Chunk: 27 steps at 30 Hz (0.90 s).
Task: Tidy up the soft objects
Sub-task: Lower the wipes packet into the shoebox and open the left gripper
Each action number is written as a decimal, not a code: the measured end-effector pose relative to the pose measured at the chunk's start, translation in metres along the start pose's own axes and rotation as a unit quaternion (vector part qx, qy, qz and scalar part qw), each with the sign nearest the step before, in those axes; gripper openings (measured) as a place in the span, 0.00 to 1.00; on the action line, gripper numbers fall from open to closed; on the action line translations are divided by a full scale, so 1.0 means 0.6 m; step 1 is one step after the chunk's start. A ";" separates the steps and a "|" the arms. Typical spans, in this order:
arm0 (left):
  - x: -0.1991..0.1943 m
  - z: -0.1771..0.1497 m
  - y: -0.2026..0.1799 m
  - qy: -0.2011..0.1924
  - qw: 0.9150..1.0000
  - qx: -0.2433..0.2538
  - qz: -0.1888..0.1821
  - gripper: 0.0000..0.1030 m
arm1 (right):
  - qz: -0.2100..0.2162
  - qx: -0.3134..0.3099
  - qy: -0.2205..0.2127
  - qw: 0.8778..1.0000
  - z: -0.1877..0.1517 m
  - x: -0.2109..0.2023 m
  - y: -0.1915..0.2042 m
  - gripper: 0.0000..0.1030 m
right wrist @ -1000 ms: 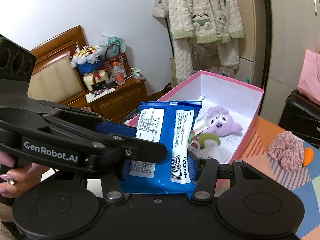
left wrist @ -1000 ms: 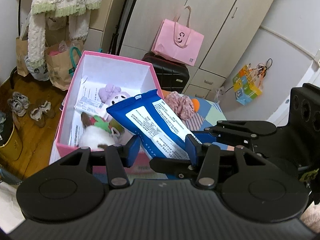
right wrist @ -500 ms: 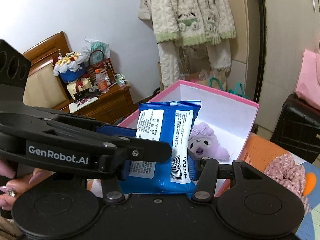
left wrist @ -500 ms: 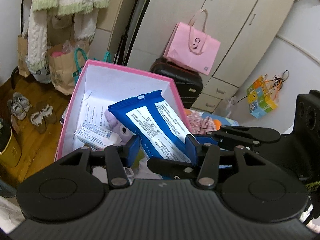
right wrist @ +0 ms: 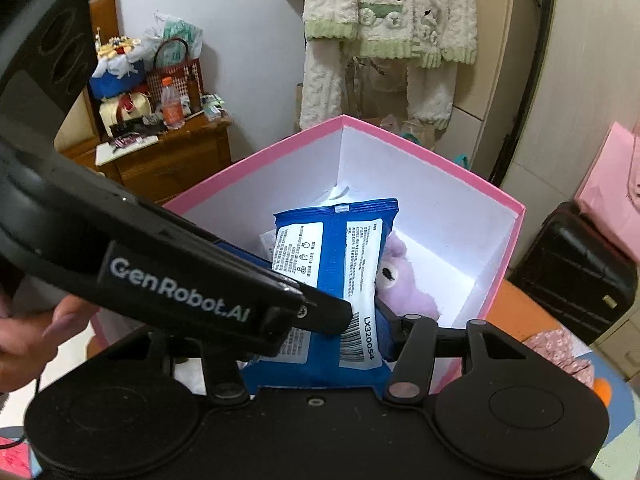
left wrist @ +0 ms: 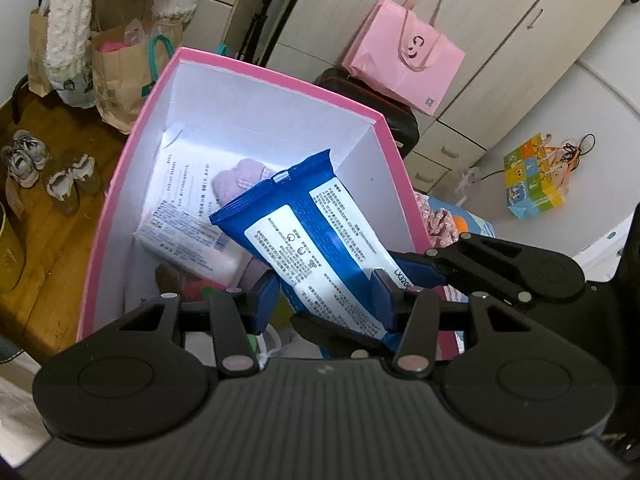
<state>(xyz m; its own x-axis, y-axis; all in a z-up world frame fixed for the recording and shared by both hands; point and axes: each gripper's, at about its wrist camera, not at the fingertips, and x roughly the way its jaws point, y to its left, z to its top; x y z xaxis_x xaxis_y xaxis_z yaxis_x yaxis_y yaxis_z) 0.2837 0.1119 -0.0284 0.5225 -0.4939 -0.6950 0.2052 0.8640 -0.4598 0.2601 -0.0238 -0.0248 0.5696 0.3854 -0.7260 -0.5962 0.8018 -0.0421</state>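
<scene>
Both grippers hold one blue wipes pack [left wrist: 316,236] over the near end of the pink box [left wrist: 120,184]. The left gripper [left wrist: 326,296] clamps its lower end. The right gripper [right wrist: 320,332] has the same end between its jaws, which are opening. Under the pack lie a white tissue pack [left wrist: 188,240] and a purple plush toy [right wrist: 404,284], with printed paper [left wrist: 180,176] toward the far wall.

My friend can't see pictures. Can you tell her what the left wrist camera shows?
A blue plastic wipes pack with white labels is held over an open pink cardboard box with white walls by two black hand-held grippers. Inside lie a white rectangular packet and a fuzzy lilac plush toy.
</scene>
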 end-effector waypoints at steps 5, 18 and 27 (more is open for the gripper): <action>0.016 0.003 -0.010 0.006 1.000 0.013 0.000 0.47 | -0.026 -0.002 0.004 1.000 0.001 0.003 0.000 0.65; -0.095 -0.028 -0.058 -0.058 0.990 0.113 0.055 0.56 | -0.035 0.007 -0.028 0.999 -0.026 -0.055 0.006 0.70; -0.176 -0.078 -0.086 -0.075 0.982 0.158 0.066 0.60 | -0.037 -0.006 -0.045 0.998 -0.049 -0.128 0.026 0.70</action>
<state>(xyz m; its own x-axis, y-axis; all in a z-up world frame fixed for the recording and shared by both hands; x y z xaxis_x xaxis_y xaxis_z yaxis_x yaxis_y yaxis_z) 0.1793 0.1148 0.0427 0.6734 -0.3759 -0.6366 0.3612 0.9186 -0.1604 0.1905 -0.0543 0.0103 0.6601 0.3660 -0.6560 -0.5575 0.8239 -0.1014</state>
